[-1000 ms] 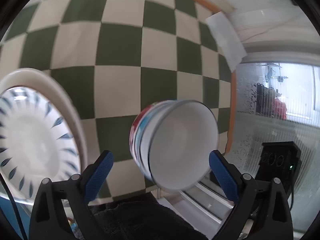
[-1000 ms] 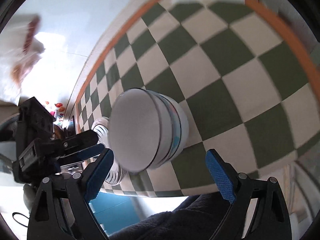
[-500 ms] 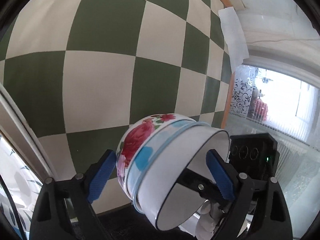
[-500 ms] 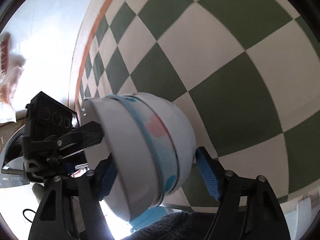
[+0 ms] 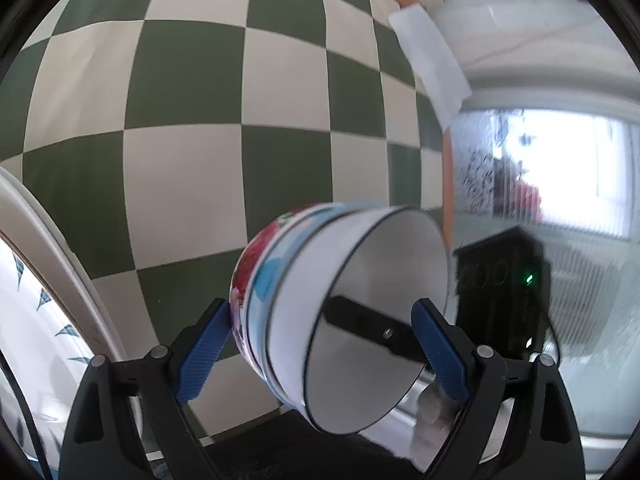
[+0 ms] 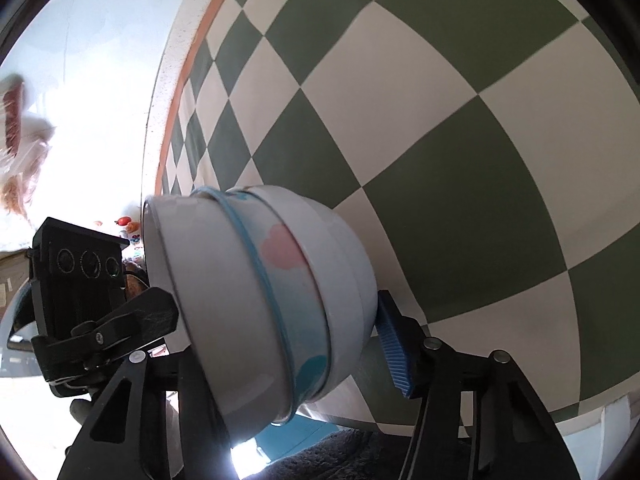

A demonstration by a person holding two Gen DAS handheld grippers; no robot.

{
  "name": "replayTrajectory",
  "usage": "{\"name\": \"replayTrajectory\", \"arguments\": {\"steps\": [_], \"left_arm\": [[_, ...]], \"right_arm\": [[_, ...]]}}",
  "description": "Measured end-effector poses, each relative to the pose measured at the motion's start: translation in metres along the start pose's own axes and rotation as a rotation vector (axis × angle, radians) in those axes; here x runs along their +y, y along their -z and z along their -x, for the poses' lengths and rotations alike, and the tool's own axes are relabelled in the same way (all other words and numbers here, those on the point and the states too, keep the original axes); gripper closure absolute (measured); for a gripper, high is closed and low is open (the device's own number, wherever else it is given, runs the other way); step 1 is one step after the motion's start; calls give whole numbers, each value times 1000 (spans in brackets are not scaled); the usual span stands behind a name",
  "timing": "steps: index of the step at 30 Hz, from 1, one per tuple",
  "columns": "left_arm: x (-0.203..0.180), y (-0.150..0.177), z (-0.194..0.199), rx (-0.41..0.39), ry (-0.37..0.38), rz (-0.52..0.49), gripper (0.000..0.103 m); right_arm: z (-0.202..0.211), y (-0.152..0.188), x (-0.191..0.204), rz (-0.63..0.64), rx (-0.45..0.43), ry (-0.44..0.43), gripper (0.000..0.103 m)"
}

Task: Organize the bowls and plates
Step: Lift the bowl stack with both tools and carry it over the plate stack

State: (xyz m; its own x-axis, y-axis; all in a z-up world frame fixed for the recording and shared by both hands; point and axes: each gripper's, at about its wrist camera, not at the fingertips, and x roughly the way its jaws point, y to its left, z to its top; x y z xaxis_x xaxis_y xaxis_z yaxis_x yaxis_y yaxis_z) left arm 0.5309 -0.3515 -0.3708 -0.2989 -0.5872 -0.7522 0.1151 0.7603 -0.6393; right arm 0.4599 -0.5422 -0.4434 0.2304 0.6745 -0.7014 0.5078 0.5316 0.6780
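A stack of bowls (image 5: 340,312) lies on its side on the checkered tablecloth (image 5: 248,92), nested one in another, with both grippers at it from opposite sides.

The left wrist view looks into the white mouth of the stack. The left gripper (image 5: 324,344) has its fingers spread wide; the left blue pad (image 5: 202,356) touches the outer bowl with red flowers, the right pad stands before the rim, and I cannot tell if it presses. Through the open mouth a black finger of the right gripper (image 5: 372,328) shows inside the bowl. At the left edge stands a plate (image 5: 36,308) with a blue leaf pattern, seen only in this view.

The right wrist view shows the outside of the stack (image 6: 264,300): a blue rim line, a pink heart, a turquoise patch. The right gripper (image 6: 288,344) has just been closing, the stack between its fingers; its right blue pad (image 6: 394,352) lies against the bottom of the stack, its left finger is hidden behind the rim. The left gripper's black body (image 6: 80,292) stands beside the bowl's mouth.
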Motion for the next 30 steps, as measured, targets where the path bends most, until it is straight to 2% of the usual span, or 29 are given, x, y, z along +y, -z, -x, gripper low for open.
{"name": "replayTrajectory", "arguments": {"steps": [5, 10, 19, 23, 25, 30], "left_arm": [[2, -2, -8, 23, -32, 8, 13], [11, -9, -21, 85, -38, 52, 10], [3, -8, -27, 11, -191, 1, 8], [6, -15, -33, 97, -160, 35, 5], [12, -20, -36, 125, -40, 94, 7], [16, -13, -29, 94, -63, 80, 19]], "right_arm": [[-4, -1, 8, 34, -5, 20, 49], [-8, -4, 23, 69, 5, 51, 49], [-3, -11, 27, 99, 27, 102, 49], [-5, -16, 37, 136, 26, 140, 50], [-6, -18, 36, 131, 35, 131, 50], [-8, -25, 30, 109, 40, 109, 50]]}}
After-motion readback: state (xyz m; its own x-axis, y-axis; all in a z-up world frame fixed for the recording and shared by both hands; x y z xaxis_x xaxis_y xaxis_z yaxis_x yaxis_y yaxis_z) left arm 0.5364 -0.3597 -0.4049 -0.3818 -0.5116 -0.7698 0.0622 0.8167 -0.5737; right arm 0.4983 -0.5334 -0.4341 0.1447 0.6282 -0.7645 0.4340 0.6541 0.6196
